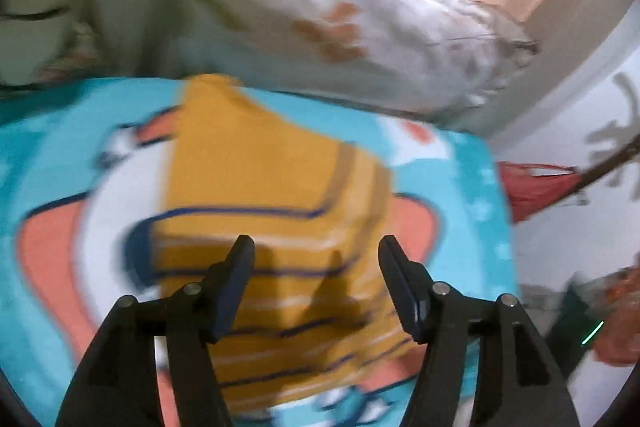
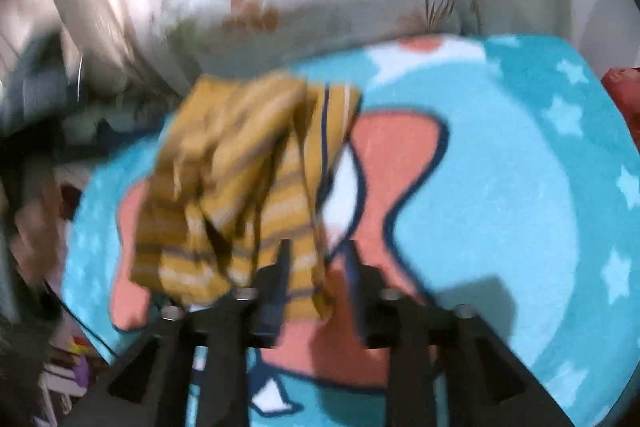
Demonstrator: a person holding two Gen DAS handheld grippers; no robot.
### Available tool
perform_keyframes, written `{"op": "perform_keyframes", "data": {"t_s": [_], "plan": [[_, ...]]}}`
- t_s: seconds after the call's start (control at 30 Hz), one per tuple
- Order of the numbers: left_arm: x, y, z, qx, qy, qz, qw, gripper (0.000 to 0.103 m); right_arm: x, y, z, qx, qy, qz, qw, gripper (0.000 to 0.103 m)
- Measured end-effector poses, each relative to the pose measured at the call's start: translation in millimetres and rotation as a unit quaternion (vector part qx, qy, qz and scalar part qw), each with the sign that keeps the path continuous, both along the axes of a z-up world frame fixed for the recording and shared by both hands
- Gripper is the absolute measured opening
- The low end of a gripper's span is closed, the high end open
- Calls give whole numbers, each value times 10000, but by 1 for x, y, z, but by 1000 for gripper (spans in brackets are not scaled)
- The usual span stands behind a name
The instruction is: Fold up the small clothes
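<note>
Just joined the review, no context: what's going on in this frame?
A person with a handheld gripper in each hand is folding a mustard striped garment on a blue cartoon mat. The left gripper hangs open over the garment, gripping nothing. The right gripper sits at the garment's bunched edge with cloth between its fingers; blur hides whether it is clamped. A floral pillow lies behind the mat.

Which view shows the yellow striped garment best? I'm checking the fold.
The left wrist view: the yellow striped garment lies flat and nearly whole, though blurred. The right wrist view shows it bunched and blurred.
</note>
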State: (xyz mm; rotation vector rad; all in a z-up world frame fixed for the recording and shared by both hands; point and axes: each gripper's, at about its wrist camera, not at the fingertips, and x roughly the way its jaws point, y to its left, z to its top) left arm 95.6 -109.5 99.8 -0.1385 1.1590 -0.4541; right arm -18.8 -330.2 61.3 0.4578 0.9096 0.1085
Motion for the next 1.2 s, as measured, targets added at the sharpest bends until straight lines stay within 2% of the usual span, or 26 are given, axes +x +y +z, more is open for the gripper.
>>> {"op": "perform_keyframes", "data": {"t_s": [0.1, 0.17, 0.27, 0.33, 0.37, 0.4, 0.43, 0.47, 0.57, 0.67, 0.73, 0.8, 0.83, 0.87, 0.93, 1.0, 1.1, 1.2], "plan": [[-15, 24, -9, 280, 16, 274, 9992, 63, 24, -3, 2, 818, -133, 157, 9964, 48], [-26, 36, -18, 359, 70, 467, 9982, 63, 47, 2, -10, 1234, -90, 371, 9916, 48], [-40, 57, -24, 252, 174, 762, 9966, 63, 76, 12, -32, 1348, 316, 493, 9891, 48], [-44, 57, -27, 272, 148, 839, 9960, 63, 78, 24, -46, 1465, 599, 451, 9864, 48], [-45, 56, -27, 306, 101, 852, 9958, 63, 84, 27, -52, 1704, 558, 428, 9829, 45], [-46, 53, -25, 395, -6, 866, 9955, 63, 87, 28, -54, 1931, 501, 499, 9786, 39], [-45, 48, -26, 451, -58, 874, 9951, 63, 92, 31, -55, 2139, 543, 656, 9731, 21], [-44, 43, -27, 520, -116, 871, 9948, 63, 94, 35, -50, 2171, 544, 804, 9713, 13], [-42, 30, -26, 509, -135, 810, 9953, 63, 88, 27, -20, 2104, 221, 997, 9723, 9], [-45, 11, -33, 679, -134, 599, 9958, 63, 83, 12, -6, 1719, 96, 893, 9810, 8], [-45, -5, -54, 950, 82, 432, 9945, 63, 88, 0, -14, 1340, 266, 604, 9888, 8], [-47, -17, -75, 1192, 296, 335, 9919, 63, 99, 3, -35, 966, 604, 586, 9918, 8], [-50, -21, -79, 1309, 278, 314, 9905, 63, 104, 5, -46, 859, 763, 600, 9916, 10], [-54, -26, -81, 1470, 177, 262, 9886, 64, 105, 7, -55, 704, 910, 544, 9919, 20], [-58, -31, -79, 1614, 67, 149, 9867, 65, 98, 1, -49, 773, 768, 375, 9933, 28], [-60, -30, -77, 1585, 87, 137, 9872, 67, 85, -6, -31, 663, 498, 103, 9965, 28], [-63, -19, -73, 1339, 223, 222, 9905, 67, 65, -11, 4, 270, -153, -203, 9993, 29], [-69, -8, -68, 1122, 339, 362, 9924, 67, 71, -1, 26, 303, -486, -70, 9983, 29]]}}
